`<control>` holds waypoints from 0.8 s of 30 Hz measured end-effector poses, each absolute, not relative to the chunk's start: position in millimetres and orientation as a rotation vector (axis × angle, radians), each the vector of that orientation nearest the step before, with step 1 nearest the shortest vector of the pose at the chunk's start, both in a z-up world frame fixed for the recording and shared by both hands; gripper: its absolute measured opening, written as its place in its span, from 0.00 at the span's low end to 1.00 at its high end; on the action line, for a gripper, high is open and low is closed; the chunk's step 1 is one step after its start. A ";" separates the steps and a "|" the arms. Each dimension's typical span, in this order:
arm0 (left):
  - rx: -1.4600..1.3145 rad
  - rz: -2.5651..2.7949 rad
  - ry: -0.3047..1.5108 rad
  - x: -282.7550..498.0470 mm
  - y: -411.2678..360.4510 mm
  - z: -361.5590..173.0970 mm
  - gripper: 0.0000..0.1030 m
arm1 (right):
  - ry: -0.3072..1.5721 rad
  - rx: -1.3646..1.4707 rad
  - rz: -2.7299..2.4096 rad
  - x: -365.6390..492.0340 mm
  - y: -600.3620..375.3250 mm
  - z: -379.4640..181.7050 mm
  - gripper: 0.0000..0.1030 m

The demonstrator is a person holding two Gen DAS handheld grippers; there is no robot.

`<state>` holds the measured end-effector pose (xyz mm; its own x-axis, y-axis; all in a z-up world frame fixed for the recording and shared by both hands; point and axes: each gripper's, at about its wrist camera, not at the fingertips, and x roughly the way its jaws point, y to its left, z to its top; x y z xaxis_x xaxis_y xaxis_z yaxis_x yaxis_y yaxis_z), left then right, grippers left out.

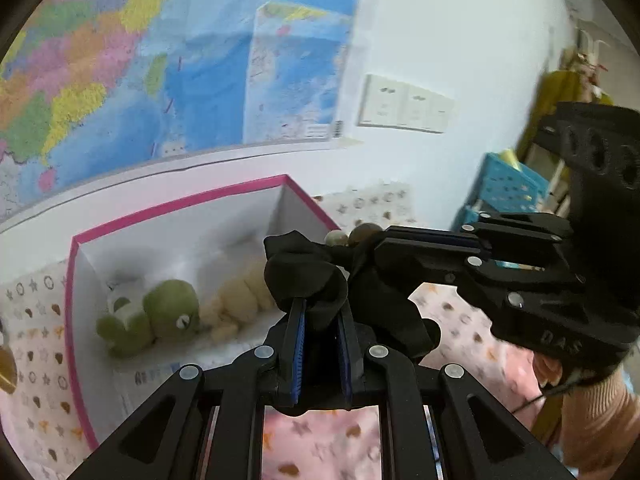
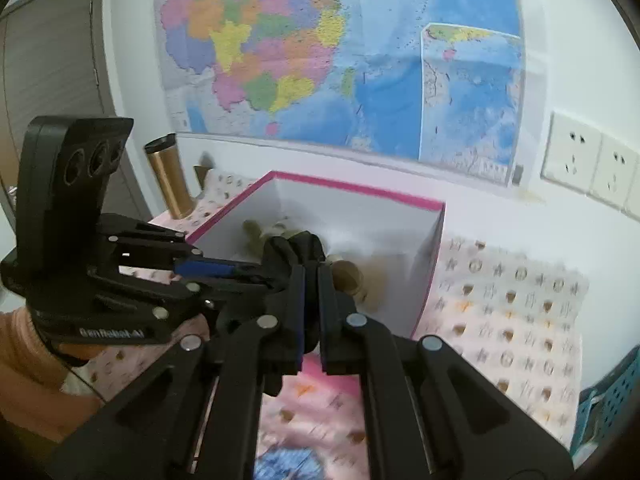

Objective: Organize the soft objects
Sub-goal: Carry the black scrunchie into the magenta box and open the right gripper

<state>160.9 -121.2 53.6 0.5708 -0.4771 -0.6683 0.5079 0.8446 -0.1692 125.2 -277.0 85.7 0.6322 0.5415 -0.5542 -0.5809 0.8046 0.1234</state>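
Nearest to us, our left claw (image 1: 320, 320) is clamped tight on a bunched black cloth (image 1: 308, 276), its blue-lined fingers (image 1: 298, 344) pinching the fabric from both sides. Our right claw (image 2: 311, 280) is closed as well, biting another part of the same black cloth, which hangs between the two claws above the tabletop (image 2: 520, 312) with its pink, star-patterned cover. In the left wrist view the right claw reaches in from the right, a hand in a pinkish sleeve (image 1: 596, 416) behind it. Just beyond the cloth stands an open white box with a pink rim (image 1: 180, 204); inside it lie a green plush frog (image 1: 160, 316) and a cream plush toy (image 1: 240, 300), touching. Farther off, a gold tumbler (image 2: 168, 176) stands left of the box, blue baskets (image 1: 504, 188) sit to the right, and a map (image 2: 320, 52) hangs on the wall.
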 end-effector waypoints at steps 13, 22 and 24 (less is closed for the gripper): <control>-0.042 -0.401 0.966 262.7 -131.0 5.7 0.33 | 0.678 -0.188 0.460 234.1 -257.2 54.1 0.07; -0.109 -0.398 0.948 252.1 -105.8 9.9 0.57 | 0.742 -0.134 0.350 260.9 -272.3 28.8 0.30; -0.106 -0.413 0.920 241.2 -102.0 12.6 0.57 | 0.749 -0.125 0.359 256.0 -275.2 30.4 0.30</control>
